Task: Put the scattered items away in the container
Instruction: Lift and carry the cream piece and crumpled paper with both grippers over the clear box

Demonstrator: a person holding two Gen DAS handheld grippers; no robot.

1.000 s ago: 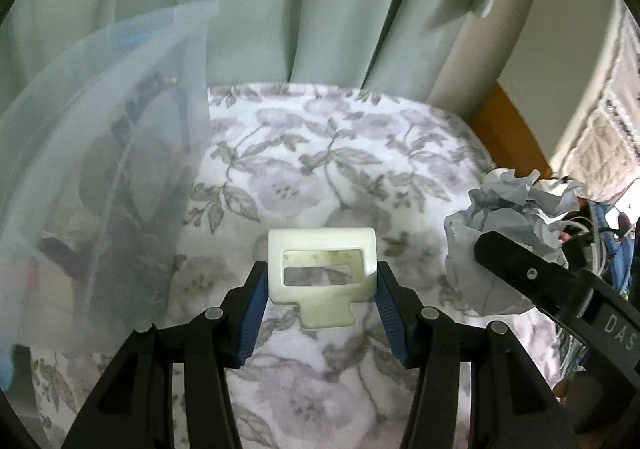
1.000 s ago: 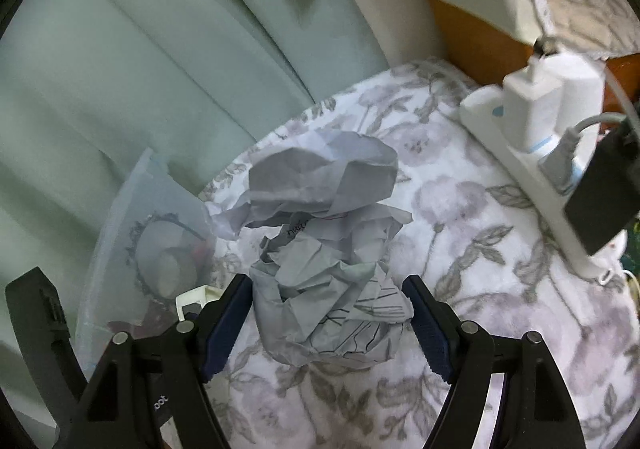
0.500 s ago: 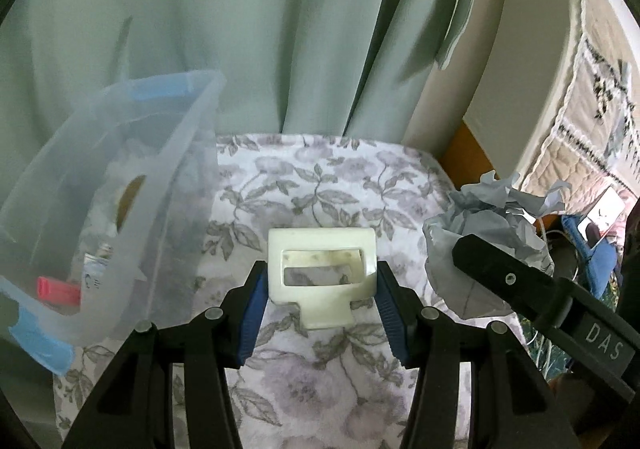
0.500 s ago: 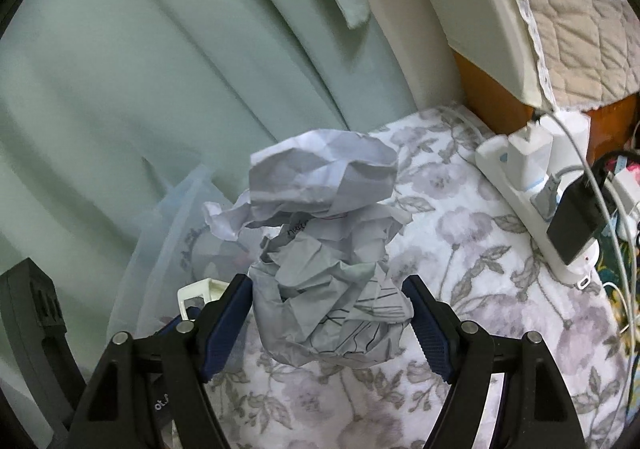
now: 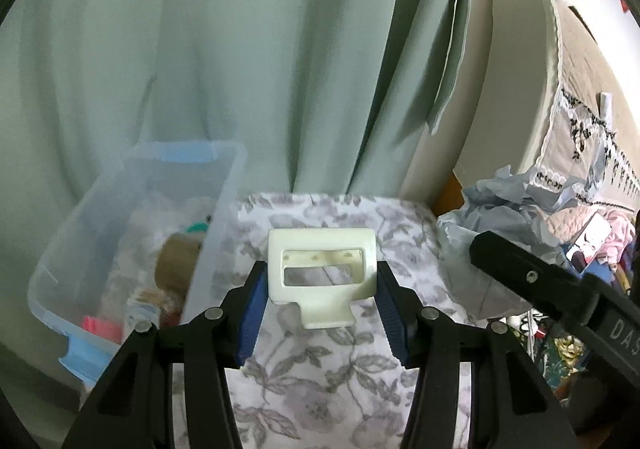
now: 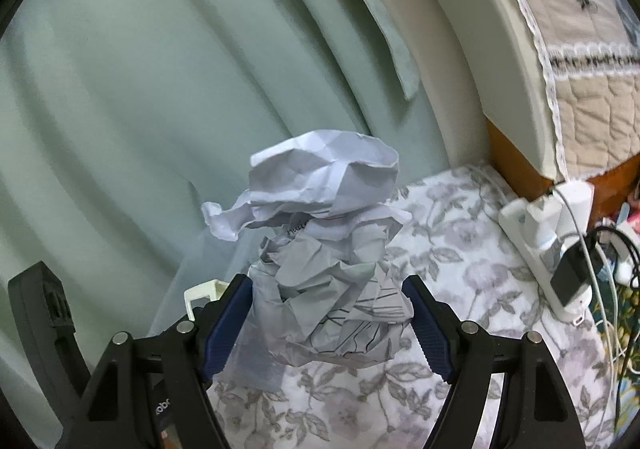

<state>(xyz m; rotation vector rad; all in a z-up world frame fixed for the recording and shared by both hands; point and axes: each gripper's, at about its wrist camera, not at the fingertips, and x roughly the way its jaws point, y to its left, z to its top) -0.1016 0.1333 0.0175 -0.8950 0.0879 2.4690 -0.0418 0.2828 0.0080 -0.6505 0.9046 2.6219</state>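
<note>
1. The clear plastic bin [image 5: 132, 245] sits on the flowered cloth [image 5: 320, 381], against the green curtain [image 5: 260, 49]. It already holds several things: a brown roll, something red near its front corner, a bit of teal further back. So part of the tidying looks done.

2. The left gripper [image 5: 322, 299] pinches a cream plastic clip [image 5: 322, 269] by its two sides, the blue pads pressed against it. The clip hangs clear of the cloth, just to the right of the bin's near wall and not yet over the opening.

3. The right gripper [image 6: 329, 323] squeezes a ball of crumpled paper [image 6: 320, 249] between its pads; the wad bulges out well above the fingers. In the left wrist view it floats further right of the bin than the clip does.

4. Neither piece is in the bin yet, so I judge both are mid-carry, with the drop-off left to do.

5. On the stretch of cloth I can see, nothing else loose lies right of the bin. A white power strip [image 6: 548, 249] with plugs sits at the far right edge, well away from the bin; I doubt that counts as clutter.
</note>
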